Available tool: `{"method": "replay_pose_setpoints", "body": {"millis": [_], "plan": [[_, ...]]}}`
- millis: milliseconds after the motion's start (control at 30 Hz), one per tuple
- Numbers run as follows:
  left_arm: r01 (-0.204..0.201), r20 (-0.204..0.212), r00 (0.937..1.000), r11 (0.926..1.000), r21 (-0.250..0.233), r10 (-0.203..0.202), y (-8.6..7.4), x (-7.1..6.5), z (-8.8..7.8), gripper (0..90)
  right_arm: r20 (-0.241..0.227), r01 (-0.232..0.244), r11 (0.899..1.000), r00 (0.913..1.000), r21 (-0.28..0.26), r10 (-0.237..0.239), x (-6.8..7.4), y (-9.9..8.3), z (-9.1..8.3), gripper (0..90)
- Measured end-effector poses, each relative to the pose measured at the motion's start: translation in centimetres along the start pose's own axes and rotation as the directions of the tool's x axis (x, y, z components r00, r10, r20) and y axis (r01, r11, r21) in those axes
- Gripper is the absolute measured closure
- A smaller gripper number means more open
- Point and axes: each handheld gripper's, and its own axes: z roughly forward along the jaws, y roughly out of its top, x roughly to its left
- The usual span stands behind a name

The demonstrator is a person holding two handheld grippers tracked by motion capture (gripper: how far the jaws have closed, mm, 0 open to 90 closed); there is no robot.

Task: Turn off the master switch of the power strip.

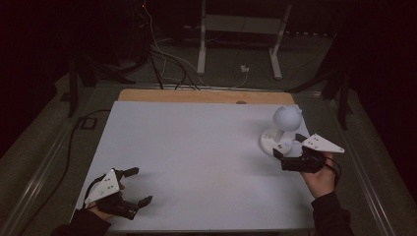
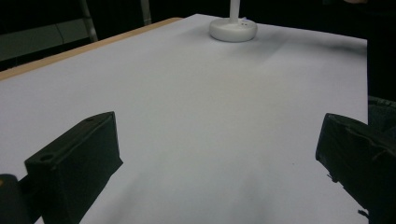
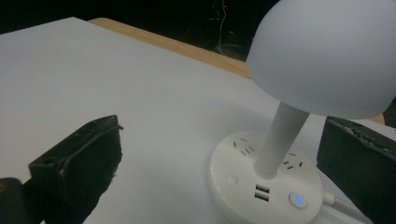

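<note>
Here the right hand-held gripper [image 1: 290, 146], jaws spread, sits just beside the lamp [image 1: 282, 132] base, apparently to reach its lit button [image 3: 298, 199]; the left hand-held gripper [image 1: 136, 186], also spread, idles well apart.

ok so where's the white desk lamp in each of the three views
High view: the lamp stands at the table's right side, just ahead of the right gripper.
Left gripper view: its round base and the foot of its stem sit at the top edge, right of centre.
Right gripper view: close up, right of centre, between the open jaws.
Shared landmark: the table's wooden far edge.
</note>
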Motion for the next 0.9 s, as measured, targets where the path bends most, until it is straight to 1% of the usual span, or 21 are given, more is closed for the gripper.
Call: {"method": "replay_pose_setpoints", "body": {"millis": [100,433,633,833,900], "plan": [[-0.001,-0.001,1.0,1.0,0.001,0.001,0.0,0.0,0.0,0.4,-0.004,-0.012,1.0,0.9999,0.01,0.012,-0.3,-0.2,0.4,0.0],[-0.002,-0.001,1.0,1.0,0.003,0.002,0.0,0.0,0.0,0.4,0.031,-0.062,0.998,0.9976,0.029,0.061,-1.8,-1.0,1.3,0.0],[-0.001,-0.001,1.0,1.0,0.003,0.001,0.0,0.0,0.0,0.4,0.066,-0.088,0.995,0.9941,0.044,0.085,-2.6,-1.3,1.7,4.3],[-0.002,0.0,1.0,1.0,0.004,0.002,0.0,0.0,0.1,0.4,0.094,-0.1,0.993,0.9911,0.055,0.094,-3.2,-1.6,2.2,7.7],[0.0,-0.001,1.0,1.0,0.005,0.0,0.0,0.0,0.1,0.4,0.111,-0.099,0.993,0.9897,0.069,0.091,-3.3,-1.7,2.3,13.3]]}}
